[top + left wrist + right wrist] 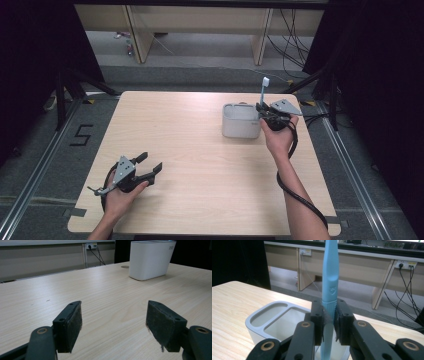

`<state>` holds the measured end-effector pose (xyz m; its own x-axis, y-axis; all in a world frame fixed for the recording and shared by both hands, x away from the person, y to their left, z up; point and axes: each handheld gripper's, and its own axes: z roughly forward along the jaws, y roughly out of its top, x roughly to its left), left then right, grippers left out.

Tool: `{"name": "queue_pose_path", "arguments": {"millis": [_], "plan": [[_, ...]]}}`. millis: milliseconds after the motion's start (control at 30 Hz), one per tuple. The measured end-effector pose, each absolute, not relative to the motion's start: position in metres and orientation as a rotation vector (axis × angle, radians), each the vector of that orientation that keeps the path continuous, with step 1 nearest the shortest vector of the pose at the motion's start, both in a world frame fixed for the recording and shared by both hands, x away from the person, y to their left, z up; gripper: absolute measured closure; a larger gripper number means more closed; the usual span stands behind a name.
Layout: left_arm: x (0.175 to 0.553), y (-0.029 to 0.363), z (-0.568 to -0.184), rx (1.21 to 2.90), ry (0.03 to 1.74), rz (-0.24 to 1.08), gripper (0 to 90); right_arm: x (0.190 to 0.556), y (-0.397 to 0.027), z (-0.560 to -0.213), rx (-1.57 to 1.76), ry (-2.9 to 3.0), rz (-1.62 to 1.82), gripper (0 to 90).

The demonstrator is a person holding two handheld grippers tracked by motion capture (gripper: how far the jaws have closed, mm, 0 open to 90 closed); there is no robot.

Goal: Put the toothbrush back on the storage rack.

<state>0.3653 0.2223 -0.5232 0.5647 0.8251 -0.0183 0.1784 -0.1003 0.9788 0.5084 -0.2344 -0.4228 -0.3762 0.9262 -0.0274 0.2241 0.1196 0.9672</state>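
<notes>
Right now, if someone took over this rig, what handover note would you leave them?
Right gripper: shut on the light blue toothbrush, held upright, its lower end down inside the white two-compartment holder at the table's far right.
Left gripper: open, holding nothing, low over the near left of the table.
Done: toothbrush gripped and brought into the holder; I cannot tell if it touches the bottom.
Left: probably release the brush and withdraw.

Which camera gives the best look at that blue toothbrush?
The right gripper view: the toothbrush stands upright, clamped between the right gripper pads above the white holder, its ribbed handle and embossed mark plain. In the high view the toothbrush is a thin, small stick. The left gripper view has the holder and bare table.
</notes>
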Motion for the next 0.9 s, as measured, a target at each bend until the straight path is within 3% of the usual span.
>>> {"name": "queue_pose_path", "arguments": {"millis": [900], "plan": [[0.366, 0.221, -0.524, 1.594, 0.861, 0.683, 28.1, 0.504, -0.236, -0.439, 1.145, 1.739, 1.284, 78.7]]}}
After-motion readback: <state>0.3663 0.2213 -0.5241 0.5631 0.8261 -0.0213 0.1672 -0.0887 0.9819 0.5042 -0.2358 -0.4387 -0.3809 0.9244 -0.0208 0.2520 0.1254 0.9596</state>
